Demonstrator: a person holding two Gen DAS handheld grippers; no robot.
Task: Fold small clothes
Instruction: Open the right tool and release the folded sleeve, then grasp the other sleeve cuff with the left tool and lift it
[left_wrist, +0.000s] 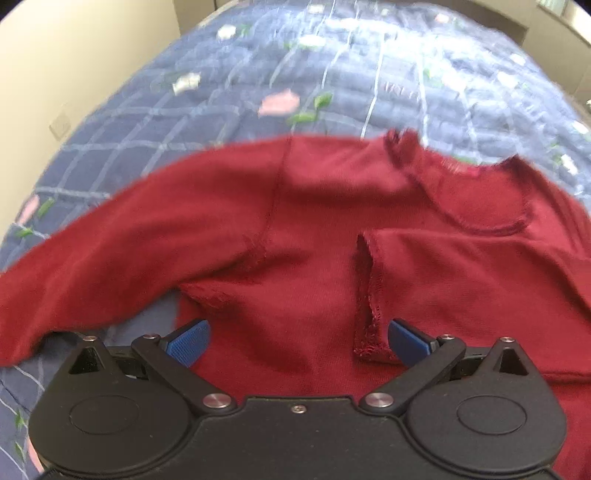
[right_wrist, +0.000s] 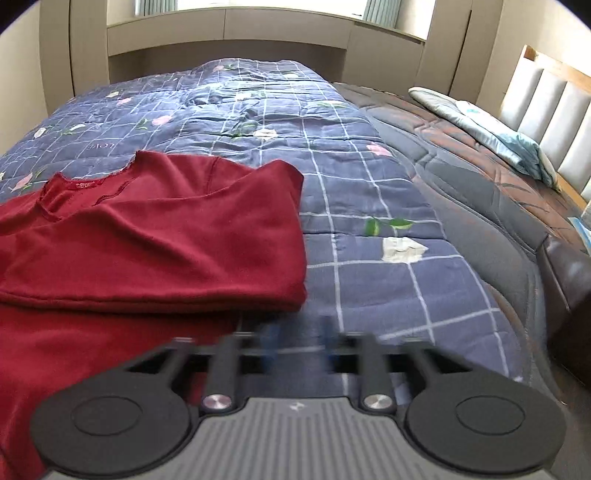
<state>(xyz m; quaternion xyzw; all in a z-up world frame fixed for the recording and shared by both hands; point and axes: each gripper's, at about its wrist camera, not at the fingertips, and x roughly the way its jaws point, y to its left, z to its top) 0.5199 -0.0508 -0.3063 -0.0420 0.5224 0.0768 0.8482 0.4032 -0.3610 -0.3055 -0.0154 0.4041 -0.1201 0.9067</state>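
Observation:
A dark red long-sleeved top (left_wrist: 314, 236) lies on the blue checked quilt (left_wrist: 332, 81). Its right sleeve is folded across the chest, with the cuff (left_wrist: 369, 295) near my right blue finger. Its left sleeve (left_wrist: 92, 258) stretches out to the left. My left gripper (left_wrist: 297, 338) is open and empty, just above the top's body. In the right wrist view the top (right_wrist: 147, 236) lies at the left, with its right side folded over. My right gripper (right_wrist: 299, 349) is blurred by motion, its blue fingers a small gap apart, empty, over the quilt (right_wrist: 369, 221) beside the top's edge.
The quilt covers a bed. A brown and grey mattress cover (right_wrist: 480, 192) lies to the right, with a pale blue pillow (right_wrist: 487, 129) by the padded headboard (right_wrist: 554, 110). A wall and window ledge (right_wrist: 229, 33) stand beyond the bed's far end.

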